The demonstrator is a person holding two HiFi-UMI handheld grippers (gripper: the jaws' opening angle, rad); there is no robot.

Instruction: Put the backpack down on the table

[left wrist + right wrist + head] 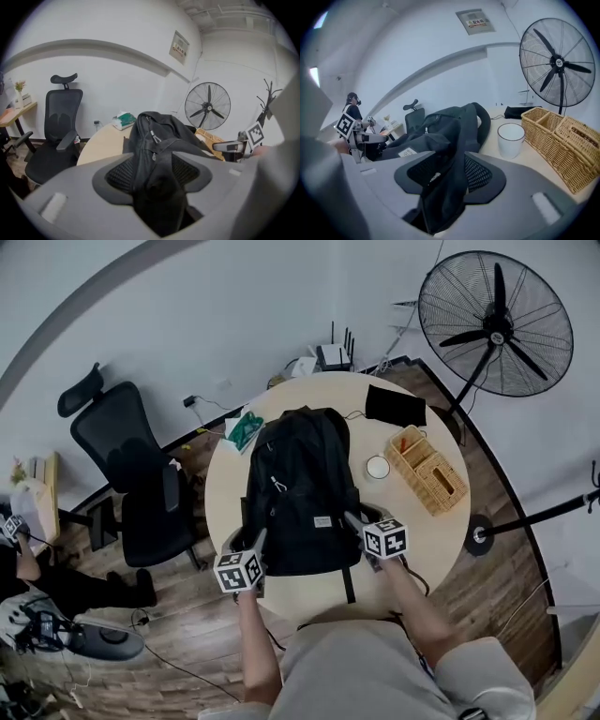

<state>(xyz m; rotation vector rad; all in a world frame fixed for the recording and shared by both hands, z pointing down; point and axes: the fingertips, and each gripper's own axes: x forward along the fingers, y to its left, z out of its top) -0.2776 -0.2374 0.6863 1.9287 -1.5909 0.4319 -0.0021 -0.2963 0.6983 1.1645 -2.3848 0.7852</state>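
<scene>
On my feed the black backpack [305,484] lies flat on the round tabletop [427,545]. Its top points away from the person and its bottom edge is close to the near rim, with one strap [348,585] reaching toward that rim.

The left claw [247,538] sits at the pack's near left corner and the right claw [361,518] at its near right corner. In the left gripper view I see that claw's jaws spread wide. Dark pack fabric and a zipper pull [153,136] show in the gap, and the mesh pads [121,174] are exposed on either side of the fabric, not squeezing it. The right gripper view reads the same: the jaws are wide apart, a fold of black fabric runs down through the gap, and the pads are not closed on it. Neither claw has a grip on anything.

Right of the pack stands a white cup [378,467], with a wicker basket [427,470] just beside it. A black pouch [395,405] lies beyond them near the far rim, and a green-and-white tissue pack [245,429] sits at the far left rim. An office chair [131,474] stands off the left side, and a big floor fan [495,322] off the far right.
</scene>
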